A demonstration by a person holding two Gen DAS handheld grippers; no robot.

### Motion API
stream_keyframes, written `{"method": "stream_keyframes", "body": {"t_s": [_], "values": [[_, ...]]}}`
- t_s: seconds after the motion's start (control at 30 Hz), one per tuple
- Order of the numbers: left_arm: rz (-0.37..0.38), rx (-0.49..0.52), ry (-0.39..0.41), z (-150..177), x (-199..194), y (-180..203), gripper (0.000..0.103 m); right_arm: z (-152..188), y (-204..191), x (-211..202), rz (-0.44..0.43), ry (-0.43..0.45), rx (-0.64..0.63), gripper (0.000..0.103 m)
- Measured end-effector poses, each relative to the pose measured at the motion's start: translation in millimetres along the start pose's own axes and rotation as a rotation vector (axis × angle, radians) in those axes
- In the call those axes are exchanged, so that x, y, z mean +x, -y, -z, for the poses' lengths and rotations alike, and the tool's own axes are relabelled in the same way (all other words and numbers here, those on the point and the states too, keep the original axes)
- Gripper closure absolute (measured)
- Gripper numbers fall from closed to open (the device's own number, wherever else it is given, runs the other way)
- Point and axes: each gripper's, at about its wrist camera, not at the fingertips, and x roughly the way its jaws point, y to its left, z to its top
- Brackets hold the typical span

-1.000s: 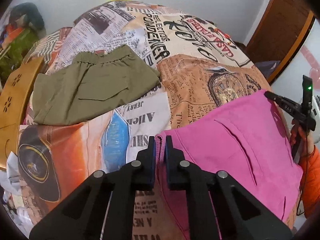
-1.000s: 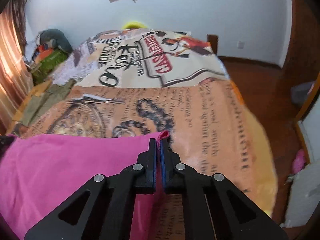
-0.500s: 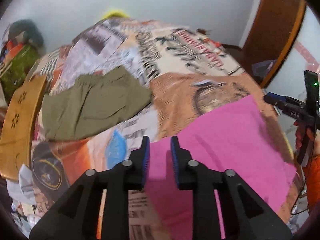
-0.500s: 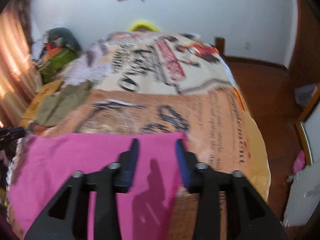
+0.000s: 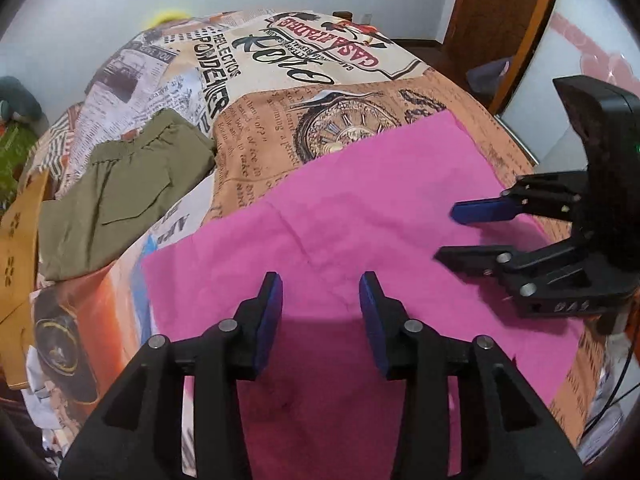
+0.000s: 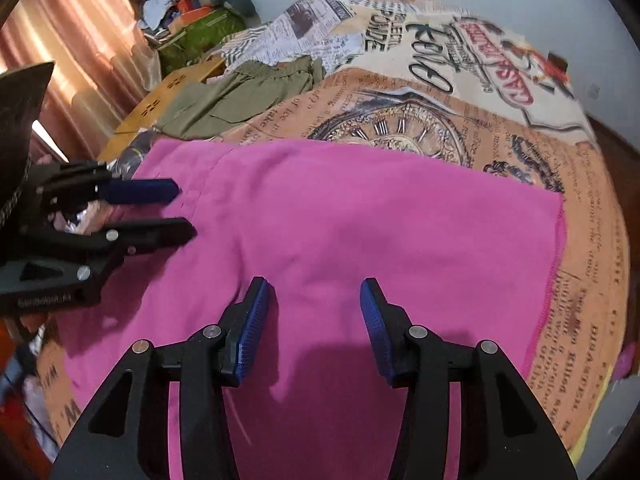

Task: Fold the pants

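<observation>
Pink pants lie spread flat on the printed bedspread; they also show in the right wrist view. My left gripper is open and empty, hovering above the pants' near-left part. My right gripper is open and empty above the pants' near middle. The right gripper also shows at the right of the left wrist view, the left gripper at the left of the right wrist view. Both are apart from the cloth.
Folded olive-green pants lie at the far left of the bed, also in the right wrist view. A wooden board stands at the left edge. Clutter lies beyond; a wooden door is far right.
Both grippers were shut on the pink pants' edge, then opened and let go. The pants now lie flat, and both grippers have drawn back and risen above them.
</observation>
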Motion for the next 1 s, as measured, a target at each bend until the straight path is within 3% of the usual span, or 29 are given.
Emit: {"method": "stream_keyframes", "body": {"t_s": [0.17, 0.27, 0.4, 0.7, 0.77, 0.83, 1.0], "values": [[-0.002, 0.008, 0.008, 26.9, -18.6, -5.3, 0.059, 24.9, 1.1, -16.0, 0.001, -0.022, 0.009, 0.058], [-0.024, -0.004, 0.013, 42.5, -28.7, -5.6, 0.049, 45.9, 4.5, -30.8, 0.006, -0.013, 0.046, 0.057], [-0.041, -0.019, 0.022, 67.7, -44.0, -3.8, 0.045, 71.5, 12.5, -48.9, 0.026, 0.014, 0.127, 0.055], [-0.118, -0.115, 0.05, 100.1, -89.6, -20.0, 0.043, 101.4, 10.3, -80.7, 0.11, 0.049, 0.186, 0.055], [-0.1, -0.161, 0.053, 102.3, -100.8, -25.5, 0.041, 98.7, 7.3, -91.7, 0.124, 0.088, 0.182, 0.055], [-0.053, -0.225, 0.072, 102.6, -114.5, -30.3, 0.031, 92.4, -0.1, -102.6, 0.14, 0.133, 0.166, 0.055], [0.069, -0.314, 0.097, 102.5, -123.6, -23.5, 0.022, 76.9, -24.6, -114.9, 0.134, 0.234, 0.112, 0.055]]}}
